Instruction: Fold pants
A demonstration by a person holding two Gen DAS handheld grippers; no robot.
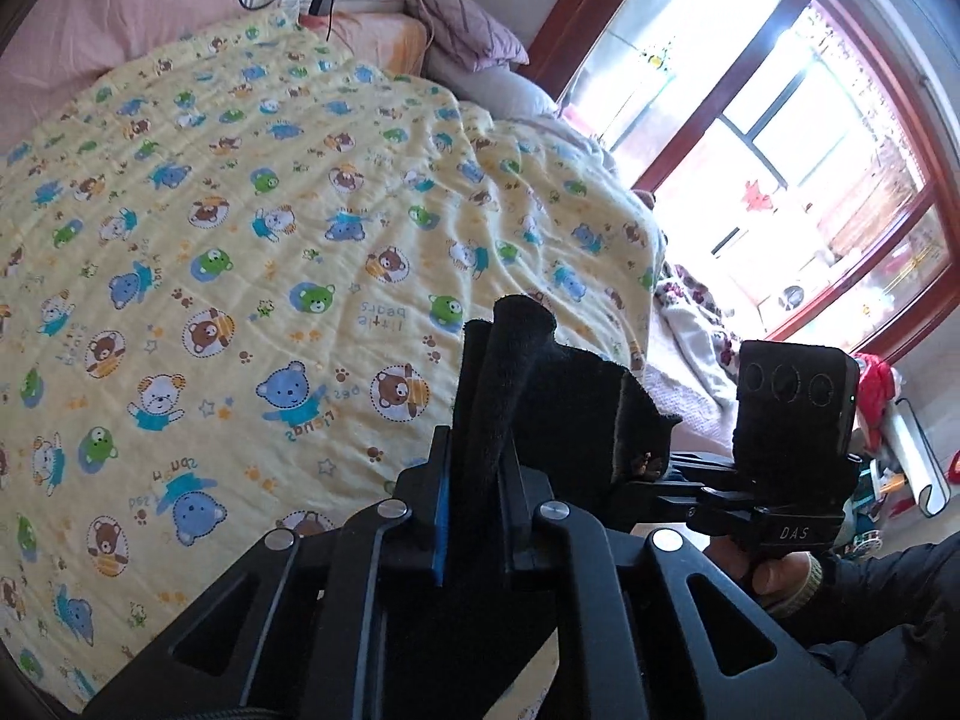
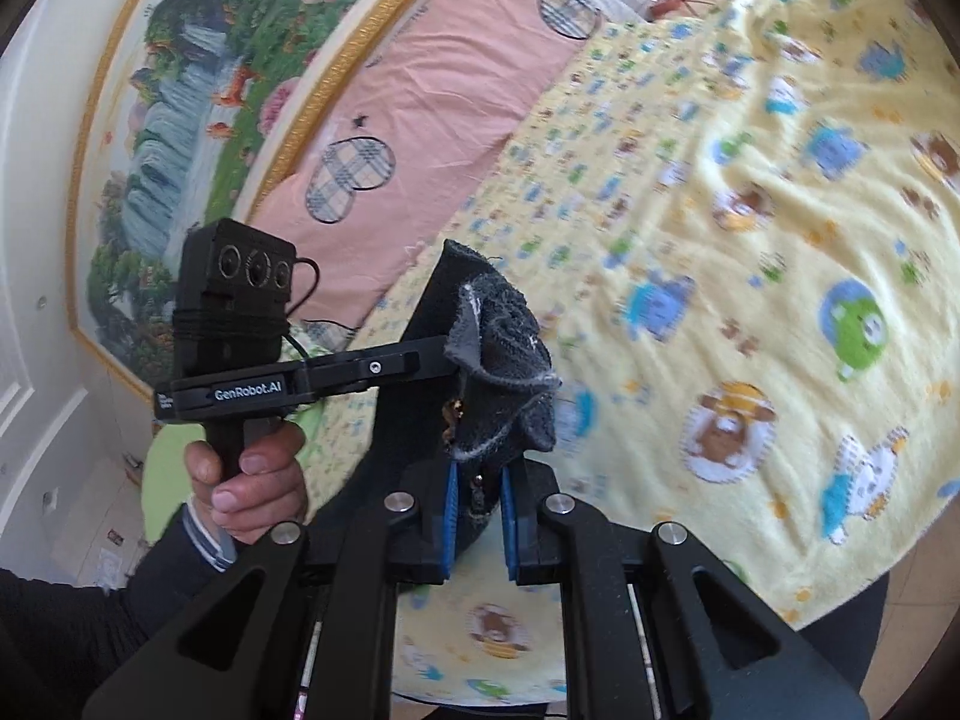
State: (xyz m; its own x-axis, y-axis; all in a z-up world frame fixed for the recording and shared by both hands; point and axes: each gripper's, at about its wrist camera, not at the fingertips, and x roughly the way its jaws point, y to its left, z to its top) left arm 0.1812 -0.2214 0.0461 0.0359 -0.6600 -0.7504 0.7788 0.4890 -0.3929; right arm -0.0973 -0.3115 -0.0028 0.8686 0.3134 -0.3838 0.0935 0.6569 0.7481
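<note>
Aloft, black pants [image 1: 528, 396] pinched in left gripper [image 1: 474, 516] and right gripper [image 2: 480, 516], above yellow blanket [image 1: 240, 210]

A yellow bear-print blanket [image 1: 240, 240] covers the bed beside a pink pillow [image 2: 420, 102] and framed painting [image 2: 198, 120].

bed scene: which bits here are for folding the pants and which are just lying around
For the job:
- dark fleecy pants
- left gripper
- right gripper
- yellow bear-print blanket

Lying about:
- pink plaid-patch pillow
- mauve quilted cushion
- gold-framed landscape picture
</note>
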